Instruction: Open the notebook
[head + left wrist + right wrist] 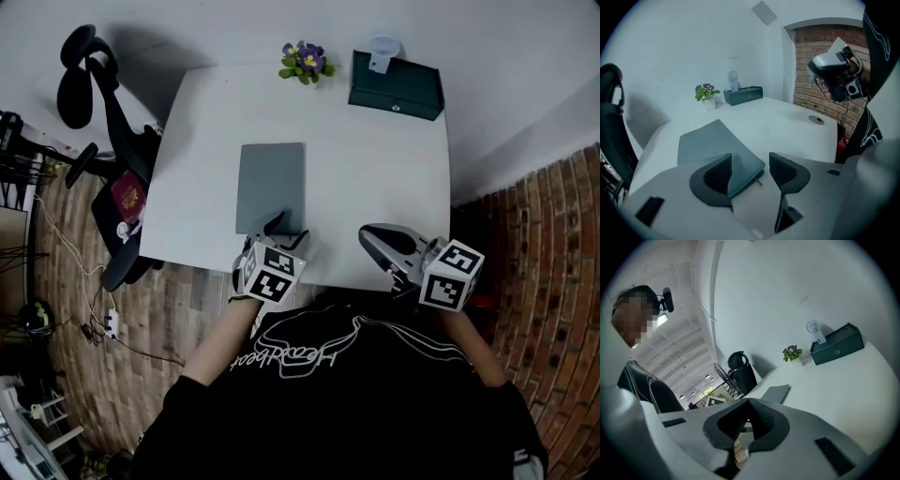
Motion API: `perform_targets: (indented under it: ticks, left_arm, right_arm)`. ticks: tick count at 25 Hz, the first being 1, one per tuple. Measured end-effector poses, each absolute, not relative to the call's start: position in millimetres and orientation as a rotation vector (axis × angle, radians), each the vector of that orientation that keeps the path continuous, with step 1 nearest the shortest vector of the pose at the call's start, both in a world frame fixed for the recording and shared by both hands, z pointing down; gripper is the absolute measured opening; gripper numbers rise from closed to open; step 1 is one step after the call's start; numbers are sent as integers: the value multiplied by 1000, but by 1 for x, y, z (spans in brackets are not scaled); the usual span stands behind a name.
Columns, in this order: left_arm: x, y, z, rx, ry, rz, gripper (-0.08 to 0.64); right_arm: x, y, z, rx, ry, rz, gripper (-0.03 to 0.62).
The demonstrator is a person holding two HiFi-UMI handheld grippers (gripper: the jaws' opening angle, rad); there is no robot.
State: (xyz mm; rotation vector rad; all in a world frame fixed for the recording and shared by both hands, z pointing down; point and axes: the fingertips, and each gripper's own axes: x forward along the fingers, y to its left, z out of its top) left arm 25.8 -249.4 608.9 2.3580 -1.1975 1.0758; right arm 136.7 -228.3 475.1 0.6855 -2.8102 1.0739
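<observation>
A closed grey notebook lies flat in the middle of the white table. My left gripper is at its near right corner. In the left gripper view the jaws stand apart with that corner of the notebook between them, and a gap shows on the right side, so the left gripper is open. My right gripper hovers over the table's front edge, to the right of the notebook and apart from it. Its jaws meet with nothing between them. The notebook shows small beyond them.
A potted purple flower and a dark green box with a small white fan stand at the table's far edge. A black office chair is at the left, a brick wall at the right. A round cable hole sits in the tabletop.
</observation>
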Motion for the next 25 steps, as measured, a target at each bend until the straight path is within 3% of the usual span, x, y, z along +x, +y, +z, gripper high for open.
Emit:
perform_targets:
  ticks: [8,20,25]
  left_arm:
    - [24,-250,624,2348,-1206,1173,249]
    - [21,-251,621,2347,-1189,1027,215]
    - [23,-248,614,2315,-1131,916,148]
  right_arm:
    - [126,-228,476,637,-2819,1076,2]
    - [124,-227,486,635,-2788,1090,2]
    - [119,-227,487,625,-2788,1085,2]
